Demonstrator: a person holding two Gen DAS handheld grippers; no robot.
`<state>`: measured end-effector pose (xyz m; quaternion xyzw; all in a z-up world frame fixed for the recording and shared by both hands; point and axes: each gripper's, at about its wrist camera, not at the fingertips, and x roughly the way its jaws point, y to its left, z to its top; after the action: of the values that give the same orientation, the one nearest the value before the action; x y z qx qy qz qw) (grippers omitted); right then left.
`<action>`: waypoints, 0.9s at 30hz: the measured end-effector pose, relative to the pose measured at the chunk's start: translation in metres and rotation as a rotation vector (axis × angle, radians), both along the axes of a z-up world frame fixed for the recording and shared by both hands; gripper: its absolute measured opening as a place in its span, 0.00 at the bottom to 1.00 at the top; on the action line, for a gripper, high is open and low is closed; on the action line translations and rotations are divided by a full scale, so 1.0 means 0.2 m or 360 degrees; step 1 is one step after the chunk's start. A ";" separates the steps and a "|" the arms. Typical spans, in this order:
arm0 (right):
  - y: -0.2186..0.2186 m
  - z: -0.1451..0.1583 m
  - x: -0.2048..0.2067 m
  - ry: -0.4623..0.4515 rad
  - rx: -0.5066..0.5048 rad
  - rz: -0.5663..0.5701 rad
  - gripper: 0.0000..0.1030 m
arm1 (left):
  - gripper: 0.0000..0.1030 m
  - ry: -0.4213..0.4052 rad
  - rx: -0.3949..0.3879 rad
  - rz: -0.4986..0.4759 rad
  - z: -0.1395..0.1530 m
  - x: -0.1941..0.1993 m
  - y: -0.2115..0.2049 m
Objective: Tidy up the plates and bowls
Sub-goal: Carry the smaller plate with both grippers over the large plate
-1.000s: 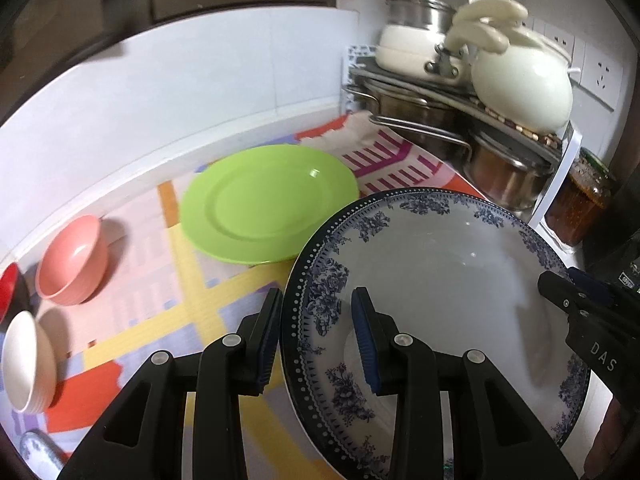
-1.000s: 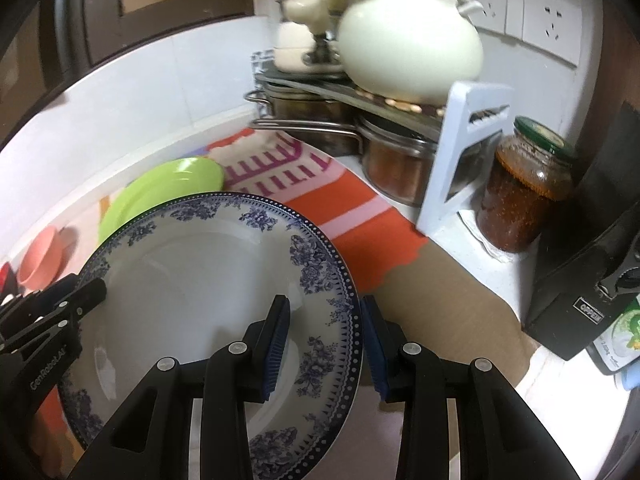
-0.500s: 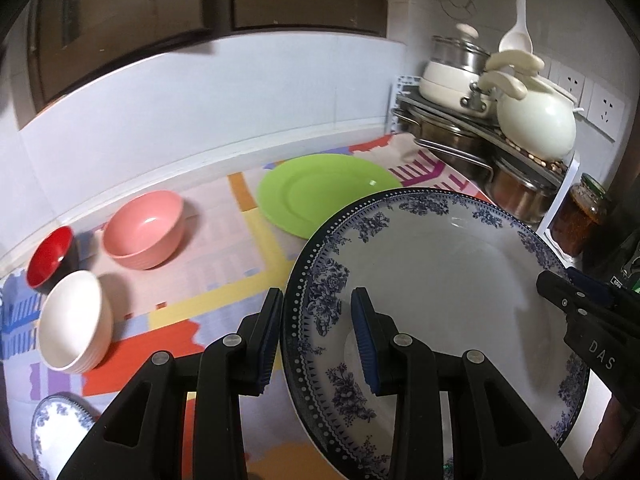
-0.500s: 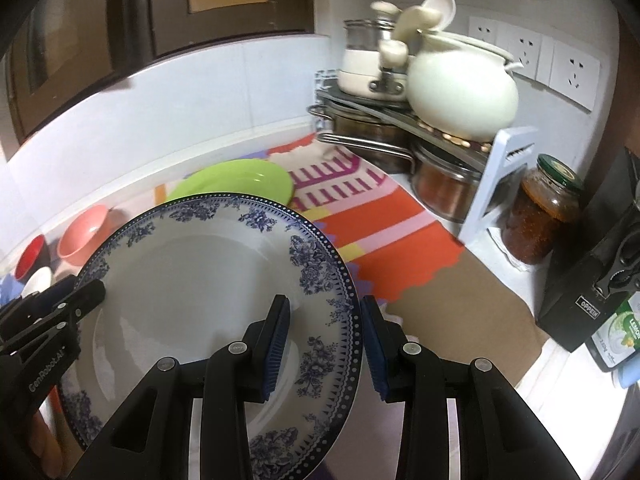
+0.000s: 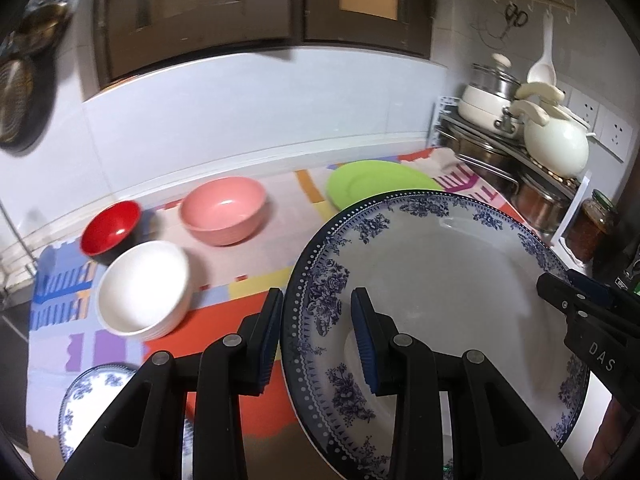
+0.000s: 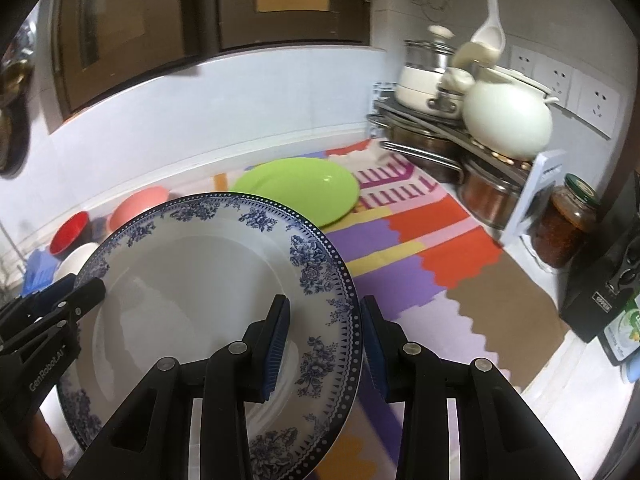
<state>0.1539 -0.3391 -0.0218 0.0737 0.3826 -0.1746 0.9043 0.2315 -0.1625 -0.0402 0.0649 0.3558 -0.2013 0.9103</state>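
A patchwork-coloured mat (image 5: 256, 280) covers the kitchen counter. On it are seen three bowls, red (image 5: 110, 227), pink (image 5: 223, 210) and white (image 5: 144, 290), one green plate (image 5: 380, 184) and one small blue-patterned plate (image 5: 94, 392). One large blue-and-white plate (image 5: 440, 300) is held above the mat, clamped at opposite rims by the left gripper (image 5: 316, 342) and right gripper (image 6: 326, 344).

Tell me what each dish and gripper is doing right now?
Blue-patterned plate: held up, gripped on opposite rims.
Left gripper: shut on it.
Right gripper: shut on it.
Green plate: flat, empty.
Pink bowl: upright, empty.
Red bowl: tilted, empty.
White bowls: stacked.
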 end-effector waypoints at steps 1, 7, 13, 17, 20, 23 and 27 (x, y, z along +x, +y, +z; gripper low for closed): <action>0.03 0.00 0.00 0.0000 0.0002 0.0016 0.36 | 0.34 -0.0001 0.0001 0.0014 0.00 -0.01 0.03; 0.22 0.00 0.03 -0.0003 0.0006 0.0118 0.36 | 0.34 -0.0009 -0.0001 0.0114 0.01 -0.03 0.25; 0.42 0.00 0.06 -0.0004 0.0010 0.0228 0.36 | 0.34 -0.0014 0.0001 0.0229 0.01 -0.05 0.47; 0.54 -0.01 0.08 -0.0002 0.0018 0.0301 0.36 | 0.34 -0.0015 0.0005 0.0298 0.00 -0.06 0.59; 0.63 -0.02 0.10 0.0001 0.0018 0.0353 0.36 | 0.34 -0.0012 0.0010 0.0350 0.00 -0.07 0.69; 0.72 -0.02 0.12 0.0007 0.0021 0.0404 0.36 | 0.34 -0.0003 0.0016 0.0406 -0.01 -0.08 0.79; 0.83 -0.03 0.14 0.0015 0.0022 0.0466 0.36 | 0.34 0.0011 0.0022 0.0468 -0.03 -0.09 0.91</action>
<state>0.1820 -0.1731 -0.0278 0.0224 0.3948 -0.0387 0.9177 0.2137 0.0202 -0.0456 0.0177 0.3660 -0.0635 0.9283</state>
